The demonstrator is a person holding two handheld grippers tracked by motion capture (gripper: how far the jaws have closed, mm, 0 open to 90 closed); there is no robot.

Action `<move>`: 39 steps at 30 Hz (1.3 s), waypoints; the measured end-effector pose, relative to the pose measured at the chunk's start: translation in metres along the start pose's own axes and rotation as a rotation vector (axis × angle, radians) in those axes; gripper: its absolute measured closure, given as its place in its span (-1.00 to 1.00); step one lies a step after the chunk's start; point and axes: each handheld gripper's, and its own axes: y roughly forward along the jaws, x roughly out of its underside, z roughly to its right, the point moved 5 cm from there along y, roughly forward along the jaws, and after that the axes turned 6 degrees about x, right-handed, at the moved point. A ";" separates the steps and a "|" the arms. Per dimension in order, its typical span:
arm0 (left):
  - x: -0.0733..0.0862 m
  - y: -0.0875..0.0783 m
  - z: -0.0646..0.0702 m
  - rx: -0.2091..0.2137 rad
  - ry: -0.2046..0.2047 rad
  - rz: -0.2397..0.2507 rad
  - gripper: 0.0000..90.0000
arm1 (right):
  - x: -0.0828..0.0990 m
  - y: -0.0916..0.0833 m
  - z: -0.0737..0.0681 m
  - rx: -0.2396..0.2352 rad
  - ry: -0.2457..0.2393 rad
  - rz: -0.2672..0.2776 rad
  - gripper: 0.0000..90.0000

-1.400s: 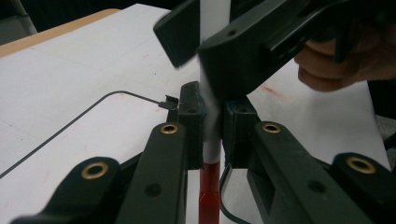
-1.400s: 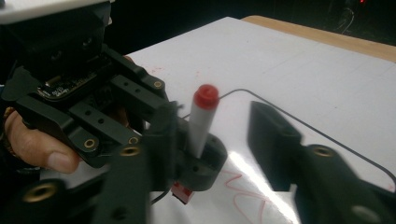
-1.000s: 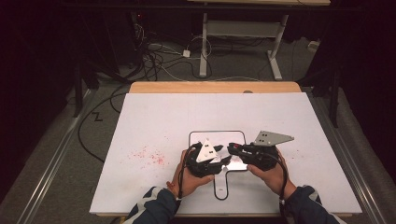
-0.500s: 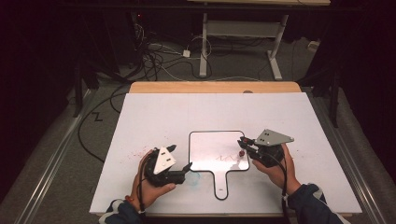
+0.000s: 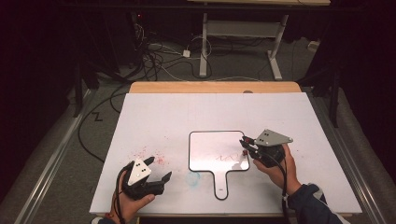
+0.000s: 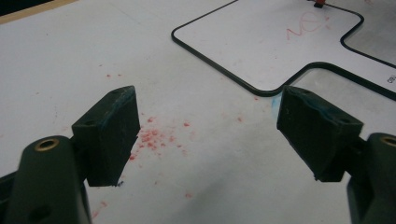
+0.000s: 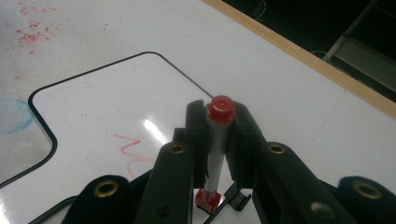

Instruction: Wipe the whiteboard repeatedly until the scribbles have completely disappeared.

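Note:
A small paddle-shaped whiteboard (image 5: 210, 144) with a black rim lies on the white table, its handle pointing toward the front edge. A red scribble (image 5: 227, 157) marks its right half. My right gripper (image 5: 243, 142) hovers at the board's right edge, shut on a red-ended white marker (image 7: 215, 144); the board (image 7: 107, 102) and scribble (image 7: 133, 149) lie just beyond its jaws. My left gripper (image 5: 166, 177) rests near the table's front left, open with nothing between its fingers (image 6: 112, 135). The whiteboard (image 6: 261, 42) is ahead of it to the right.
Red specks (image 5: 149, 154) dot the table left of the board, and a pale blue smudge (image 5: 192, 178) sits by the handle. A wooden strip (image 5: 215, 87) edges the table's far side. Cables (image 5: 159, 56) and a desk frame (image 5: 243, 30) lie on the floor beyond.
A second ago both grippers met over the board. They have drawn apart: the left went to the front left and stands open, the right moved to the board's right edge with the marker.

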 end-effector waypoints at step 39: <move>-0.001 0.005 0.003 0.018 0.021 -0.015 -0.59 | -0.004 -0.005 -0.031 -0.147 0.001 0.054 0.80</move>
